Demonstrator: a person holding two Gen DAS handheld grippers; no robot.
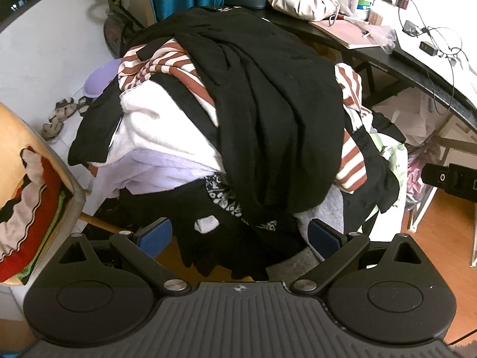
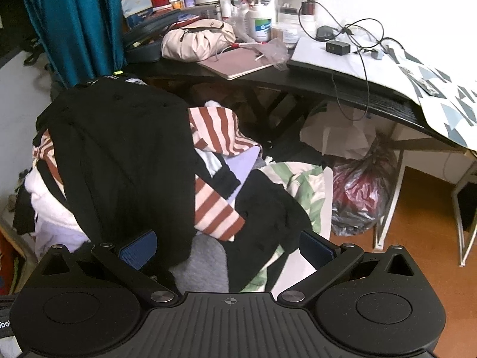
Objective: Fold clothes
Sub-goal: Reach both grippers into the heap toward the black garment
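Observation:
A tall pile of clothes fills both views. A large black garment (image 1: 268, 95) drapes over the top, also in the right wrist view (image 2: 125, 155). Under it lie a rust-and-white striped top (image 1: 167, 62) (image 2: 214, 208), a white fleece (image 1: 161, 137), a grey piece (image 2: 199, 265) and a green-striped cloth (image 2: 307, 185). My left gripper (image 1: 240, 237) is open and empty, low in front of the pile, its blue pads (image 1: 155, 235) apart. My right gripper (image 2: 228, 249) is open and empty, at the pile's right front. It shows at the right edge of the left view (image 1: 450, 179).
A black desk (image 2: 268, 77) behind the pile carries a beige bag (image 2: 196, 40), a notebook, bottles, a laptop and cables. Plastic bags (image 2: 360, 191) sit under it on the wooden floor. A burger-print cushion (image 1: 26, 197) is at left, with sandals (image 1: 59, 116) on the white floor.

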